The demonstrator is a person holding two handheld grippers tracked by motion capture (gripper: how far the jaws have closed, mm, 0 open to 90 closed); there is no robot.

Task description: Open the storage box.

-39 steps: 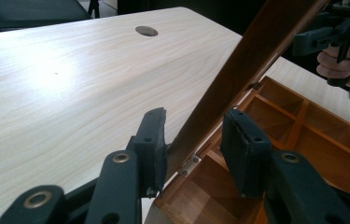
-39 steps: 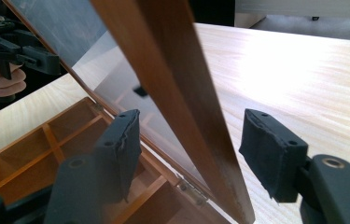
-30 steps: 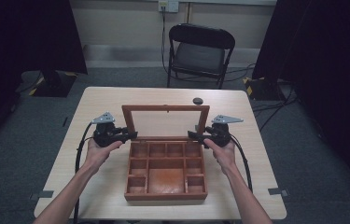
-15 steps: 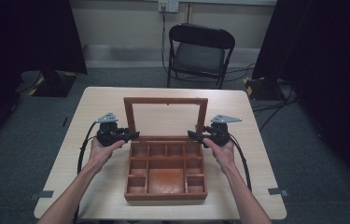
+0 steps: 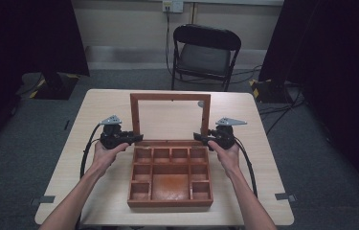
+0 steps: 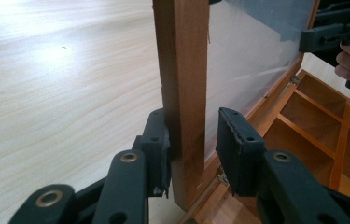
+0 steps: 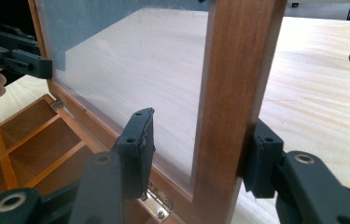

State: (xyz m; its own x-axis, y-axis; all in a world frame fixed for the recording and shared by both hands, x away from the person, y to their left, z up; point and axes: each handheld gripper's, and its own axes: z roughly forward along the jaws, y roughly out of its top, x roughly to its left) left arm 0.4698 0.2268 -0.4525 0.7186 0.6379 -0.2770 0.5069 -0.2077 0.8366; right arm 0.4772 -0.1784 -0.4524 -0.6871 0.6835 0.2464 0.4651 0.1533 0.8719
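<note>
Both grippers, left point(image 5: 136, 138) and right point(image 5: 197, 137), straddle our lid's point(image 5: 170, 97) wooden side rails, closing; stiff frame, fragile pane, so we grip wood.

lid point(image 5: 170, 97): raised further, now upright | left claw point(image 5: 138, 138), right claw point(image 5: 199, 137): jaws have just been closing, lid's side rails between them

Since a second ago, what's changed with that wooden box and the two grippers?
The lid has swung up toward upright, its top rail now higher in the high view. The left gripper and right gripper straddle its side rails, their jaws just closing in; each has a gap on the glass side. The box and table stayed put.
</note>
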